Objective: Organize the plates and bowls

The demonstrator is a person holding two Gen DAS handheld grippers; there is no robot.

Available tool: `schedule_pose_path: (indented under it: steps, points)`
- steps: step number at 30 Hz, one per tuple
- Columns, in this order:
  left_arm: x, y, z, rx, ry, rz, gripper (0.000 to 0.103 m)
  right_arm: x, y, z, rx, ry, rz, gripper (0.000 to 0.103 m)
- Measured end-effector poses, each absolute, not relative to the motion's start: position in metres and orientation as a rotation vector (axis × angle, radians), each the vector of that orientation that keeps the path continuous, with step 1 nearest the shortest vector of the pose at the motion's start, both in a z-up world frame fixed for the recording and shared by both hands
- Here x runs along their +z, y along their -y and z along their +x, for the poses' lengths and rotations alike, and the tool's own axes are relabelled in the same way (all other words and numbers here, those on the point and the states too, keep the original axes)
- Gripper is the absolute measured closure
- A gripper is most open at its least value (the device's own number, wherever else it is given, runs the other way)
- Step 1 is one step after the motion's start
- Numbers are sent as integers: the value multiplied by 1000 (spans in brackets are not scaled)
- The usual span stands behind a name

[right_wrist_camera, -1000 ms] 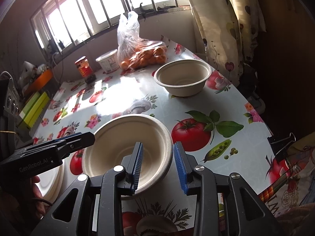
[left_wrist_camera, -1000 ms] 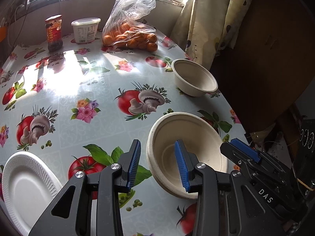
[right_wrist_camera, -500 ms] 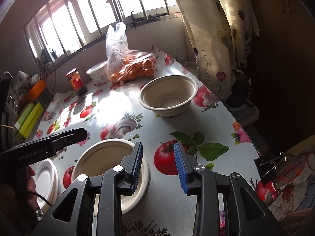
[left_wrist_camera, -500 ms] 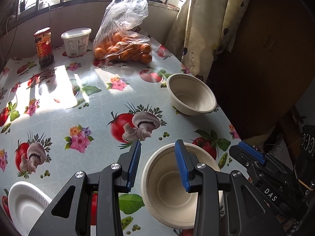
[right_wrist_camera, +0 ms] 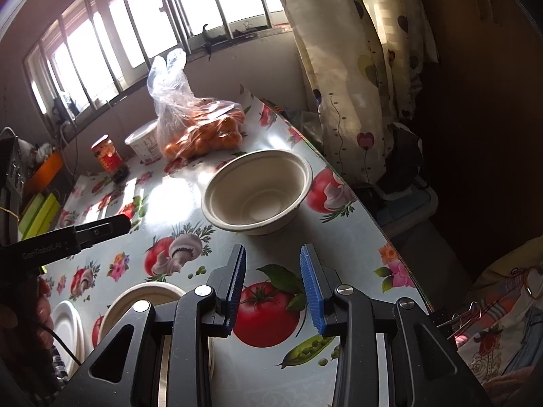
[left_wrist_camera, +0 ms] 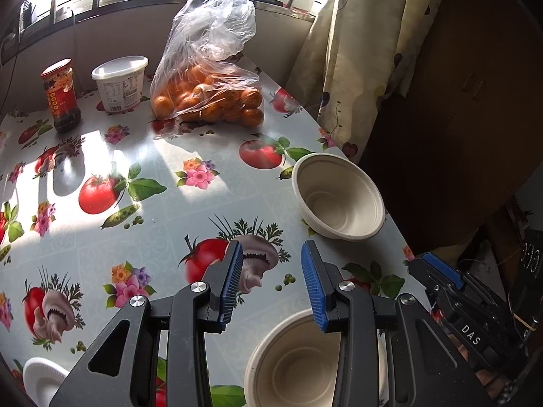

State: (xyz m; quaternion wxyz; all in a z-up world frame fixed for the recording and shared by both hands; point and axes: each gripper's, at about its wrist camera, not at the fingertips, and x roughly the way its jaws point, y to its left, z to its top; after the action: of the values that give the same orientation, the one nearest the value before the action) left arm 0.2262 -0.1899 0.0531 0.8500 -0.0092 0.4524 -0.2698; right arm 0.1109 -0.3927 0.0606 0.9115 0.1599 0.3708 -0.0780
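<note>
1. Fingers, left gripper (left_wrist_camera: 271,288): blue pads (left_wrist_camera: 232,283) parted to a middling gap, nothing between them, held above the table.
2. Fingers, right gripper (right_wrist_camera: 273,290): blue pads (right_wrist_camera: 312,288) parted to a middling gap, empty, above a printed tomato.
3. Near bowl (left_wrist_camera: 298,356): beige, upright, empty, at the table's near edge, partly hidden behind the left gripper's right finger.
4. Far bowl (right_wrist_camera: 258,191): beige, upright, empty, close to the table's right edge, well apart from the near bowl.
5. White plate (right_wrist_camera: 68,325): near-left corner, just beside the near bowl; whether they touch cannot be told.
6. Table (left_wrist_camera: 152,224): covered with an oilcloth printed with tomatoes, mushrooms and flowers.
7. Bag of oranges (left_wrist_camera: 207,101): clear plastic, at the far edge under the window.
8. White tub (left_wrist_camera: 120,83): lidded, left of the bag.
9. Red-labelled jar (left_wrist_camera: 62,96): left of the tub.
10. Curtain (right_wrist_camera: 356,68): beyond the right edge.
</note>
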Motion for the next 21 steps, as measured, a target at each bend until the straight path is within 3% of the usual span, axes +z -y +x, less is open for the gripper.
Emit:
schedule_pose_path:
  steps: [21]
  points:
    - [33, 229, 290, -657, -1035, -36, 66, 41, 428, 164, -172, -807, 392, 69]
